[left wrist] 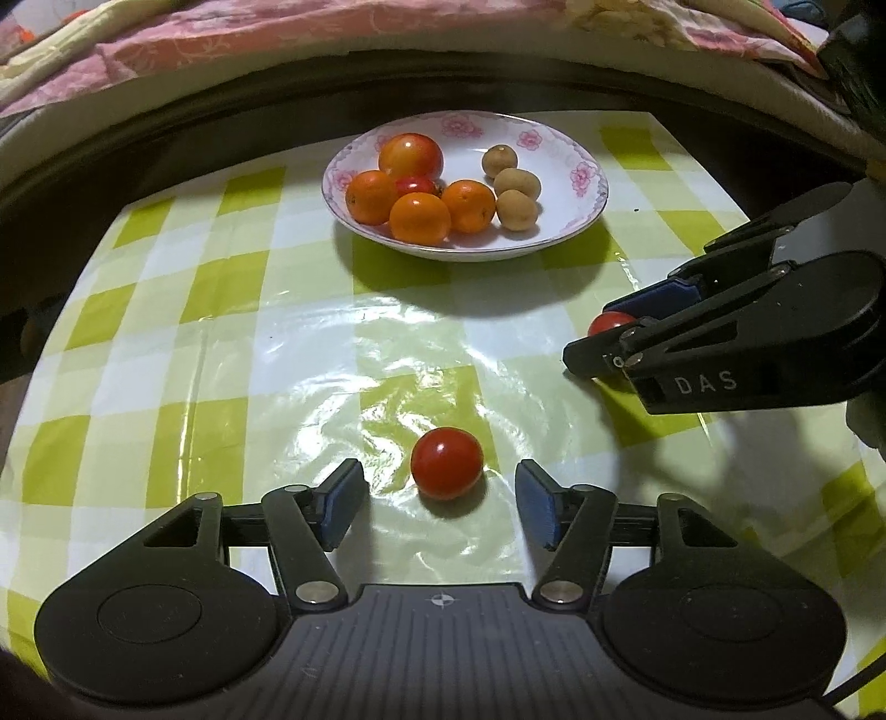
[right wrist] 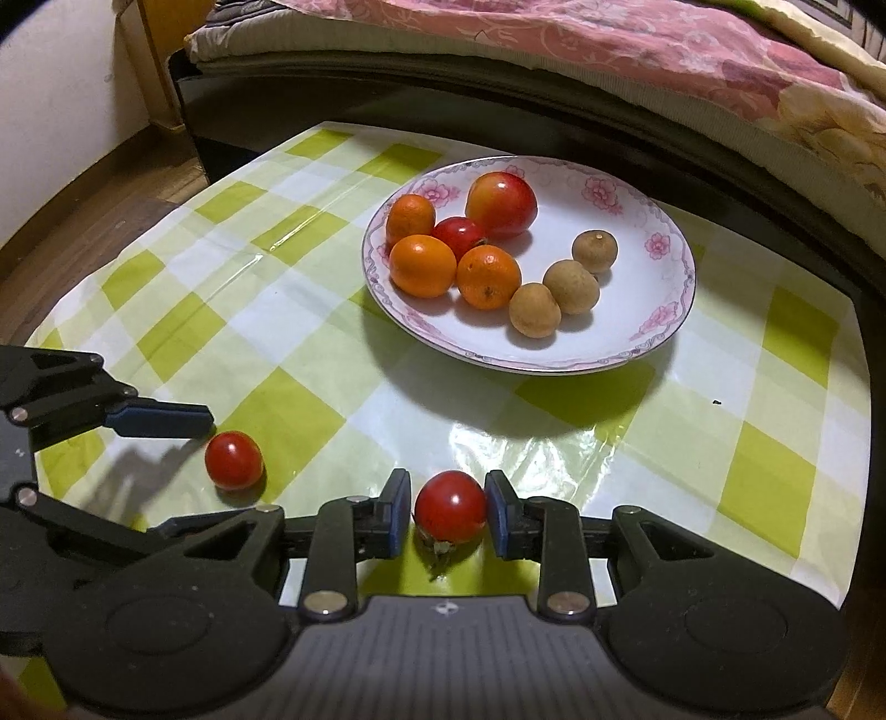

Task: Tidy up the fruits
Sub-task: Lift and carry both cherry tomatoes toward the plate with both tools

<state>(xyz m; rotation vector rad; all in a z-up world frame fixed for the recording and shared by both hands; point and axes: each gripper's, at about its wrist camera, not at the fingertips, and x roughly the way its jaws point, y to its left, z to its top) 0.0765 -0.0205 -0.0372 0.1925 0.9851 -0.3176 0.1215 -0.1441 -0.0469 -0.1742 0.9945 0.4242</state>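
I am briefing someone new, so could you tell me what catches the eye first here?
A flowered plate of fruit sits at the far side of the checked tablecloth. Nearer, the right gripper has its jaws closed on one cherry tomato, while another tomato lies free between the left gripper's open jaws.

A glossy plastic tablecloth [left wrist: 221,354], green-and-white checked, wrinkles and reflects light at frame centre. The plate [left wrist: 559,138] in the upper middle looks like smooth glazed ceramic. Cherry tomatoes [left wrist: 446,463] have shiny, taut skins; the oranges [left wrist: 420,217] are finely dimpled; the brown fruits [left wrist: 516,183] look matt and rough. Gripper bodies are matt black plastic with metal pins. Patterned cloth [right wrist: 609,39] lies along the top.
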